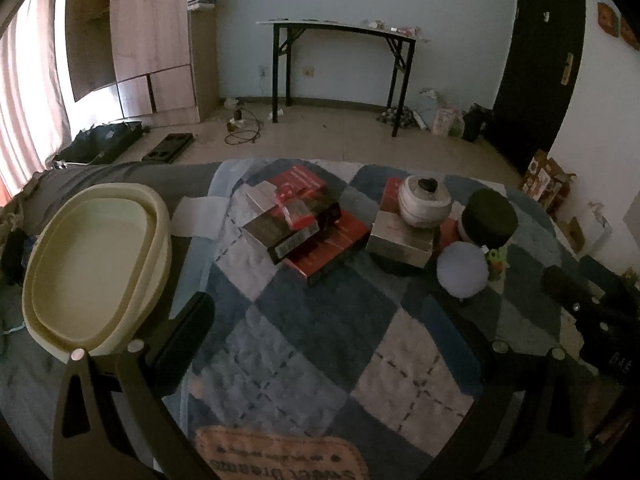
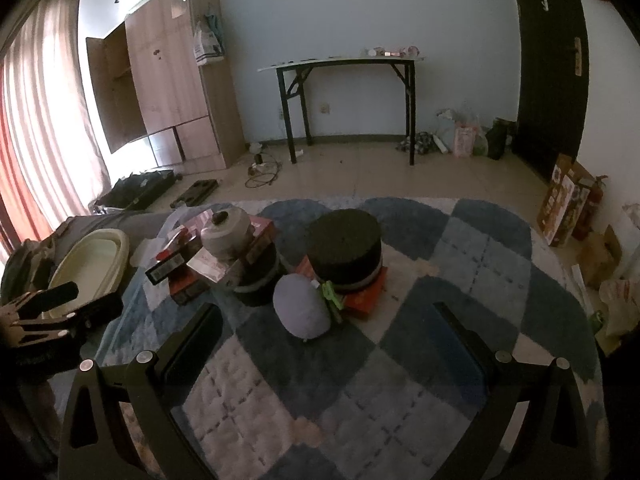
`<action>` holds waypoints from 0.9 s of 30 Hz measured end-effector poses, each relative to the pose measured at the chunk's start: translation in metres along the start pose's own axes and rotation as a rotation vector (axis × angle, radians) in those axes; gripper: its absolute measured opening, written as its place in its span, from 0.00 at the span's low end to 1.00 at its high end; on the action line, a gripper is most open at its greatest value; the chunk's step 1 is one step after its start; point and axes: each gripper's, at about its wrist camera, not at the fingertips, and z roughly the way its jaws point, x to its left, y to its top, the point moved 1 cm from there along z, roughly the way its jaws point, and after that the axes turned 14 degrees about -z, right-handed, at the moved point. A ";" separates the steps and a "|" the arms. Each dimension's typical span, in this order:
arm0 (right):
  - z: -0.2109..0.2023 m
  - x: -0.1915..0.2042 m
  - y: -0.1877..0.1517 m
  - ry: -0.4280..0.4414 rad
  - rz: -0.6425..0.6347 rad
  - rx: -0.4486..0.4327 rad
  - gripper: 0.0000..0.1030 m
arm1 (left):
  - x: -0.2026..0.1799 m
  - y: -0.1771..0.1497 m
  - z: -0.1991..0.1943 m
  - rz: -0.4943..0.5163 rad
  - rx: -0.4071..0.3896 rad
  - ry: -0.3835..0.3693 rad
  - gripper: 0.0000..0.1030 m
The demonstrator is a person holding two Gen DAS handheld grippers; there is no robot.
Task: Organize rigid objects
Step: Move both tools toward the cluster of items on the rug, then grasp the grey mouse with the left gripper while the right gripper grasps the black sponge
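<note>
A blue, grey and white diamond-patterned quilt (image 1: pixel 320 340) covers the work surface and fills the lower half of both views; a label sewn to its near edge reads "Sweet Dreams" upside down in the left wrist view. Behind it lies a tiled floor, a pale wall, a black-legged folding table (image 1: pixel 340 64) at upper centre, a wooden wardrobe (image 1: pixel 148 40) with one door open at upper left, striped curtains (image 2: pixel 36 120) along the left edge and a dark door (image 1: pixel 540 60) at upper right. One cream oval basin (image 1: pixel 92 268) sits at the left of the quilt, its long axis running from lower left toward upper right in the left wrist view. At frame centre is a pile of boxes (image 1: pixel 304 220), at least four, red, black and silver, most with their long sides slanting from lower left to upper right. To their right one white lidded pot (image 1: pixel 424 200) with a dark knob stands upright on a silver box (image 1: pixel 400 240). One black cylindrical container (image 2: pixel 346 252) stands upright on a red box (image 2: pixel 366 298), with one pale blue ball (image 2: pixel 304 308) just in front of it and a small green figure (image 2: pixel 332 296) between them. The left gripper (image 1: pixel 324 312) has its fingers spread wide over bare quilt, holding nothing. The right gripper (image 2: pixel 328 320) is likewise spread apart and empty, the ball lying between its fingertips.
</note>
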 end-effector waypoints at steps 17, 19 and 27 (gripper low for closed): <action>0.012 -0.007 -0.005 -0.008 0.003 0.019 1.00 | -0.004 0.003 0.003 -0.049 0.118 -0.128 1.00; 0.017 -0.009 -0.009 -0.011 0.015 0.028 1.00 | -0.010 0.005 0.008 -0.029 0.136 -0.120 1.00; 0.059 -0.022 0.005 -0.017 -0.032 0.063 1.00 | -0.048 0.032 0.025 0.068 0.116 -0.132 1.00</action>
